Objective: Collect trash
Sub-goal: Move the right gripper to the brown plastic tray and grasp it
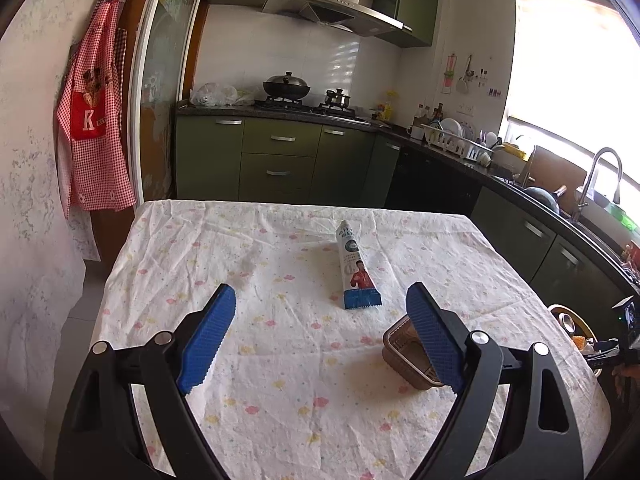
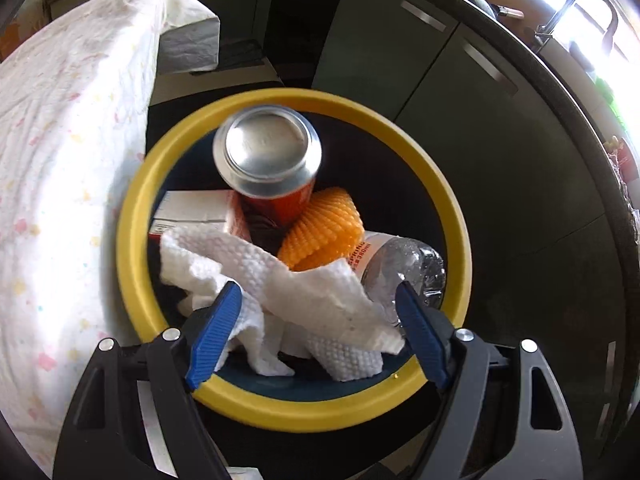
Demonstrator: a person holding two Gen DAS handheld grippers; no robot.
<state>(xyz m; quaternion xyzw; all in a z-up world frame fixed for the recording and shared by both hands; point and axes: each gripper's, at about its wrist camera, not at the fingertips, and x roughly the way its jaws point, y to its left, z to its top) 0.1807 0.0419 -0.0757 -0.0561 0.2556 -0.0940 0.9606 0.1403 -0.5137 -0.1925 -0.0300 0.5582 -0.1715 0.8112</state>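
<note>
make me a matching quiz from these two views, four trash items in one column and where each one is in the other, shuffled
Items:
1. blue and white squeeze tube
2. brown rectangular plastic tray
3. silver-topped orange drink can
4. crumpled white paper towel

Places:
A. in the yellow-rimmed bin, beneath the right gripper
B. on the table, behind the left gripper's right finger
C. in the bin, blurred, towards its far rim
D. flat mid-table on the floral cloth

Pairs: 1-D, 2-B, 3-C, 4-A

Shiny metal can (image 2: 267,152), crumpled paper towel (image 2: 280,292) — glossy yellow plastic bin rim (image 2: 132,216), creased cloth tablecloth (image 1: 280,360)
</note>
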